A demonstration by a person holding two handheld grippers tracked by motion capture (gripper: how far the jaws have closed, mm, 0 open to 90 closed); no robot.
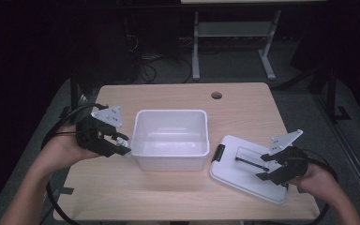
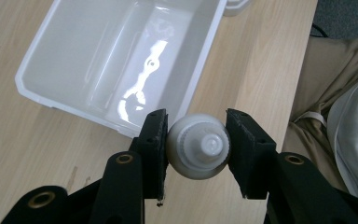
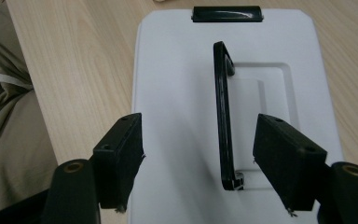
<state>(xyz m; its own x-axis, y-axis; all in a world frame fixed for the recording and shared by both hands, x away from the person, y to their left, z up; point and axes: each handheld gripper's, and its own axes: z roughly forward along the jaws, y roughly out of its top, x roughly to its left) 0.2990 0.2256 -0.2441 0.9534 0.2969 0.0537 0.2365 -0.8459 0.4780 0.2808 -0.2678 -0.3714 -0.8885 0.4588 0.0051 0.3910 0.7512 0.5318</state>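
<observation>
While my left gripper clamps the white bottle just short of the bin, my right gripper gapes over the lid; dropping and lidding remain.

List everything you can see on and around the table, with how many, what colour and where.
Bin: one, white translucent plastic, open and empty, middle of the table.
Lid: one, white, lying flat on the table to the right of the bin.
Handle: one, black, standing up on the middle of the lid.
Latch: one, black, on the lid's far edge in the right gripper view.
Bottle: one, small, white, capped, gripped just off the bin's left wall.
Table: one, light wood, with a round hole near its far edge.
Left claw: one, black, shut on the bottle.
Right claw: one, black, open over the lid, its jaws on either side of the handle without touching it.
</observation>
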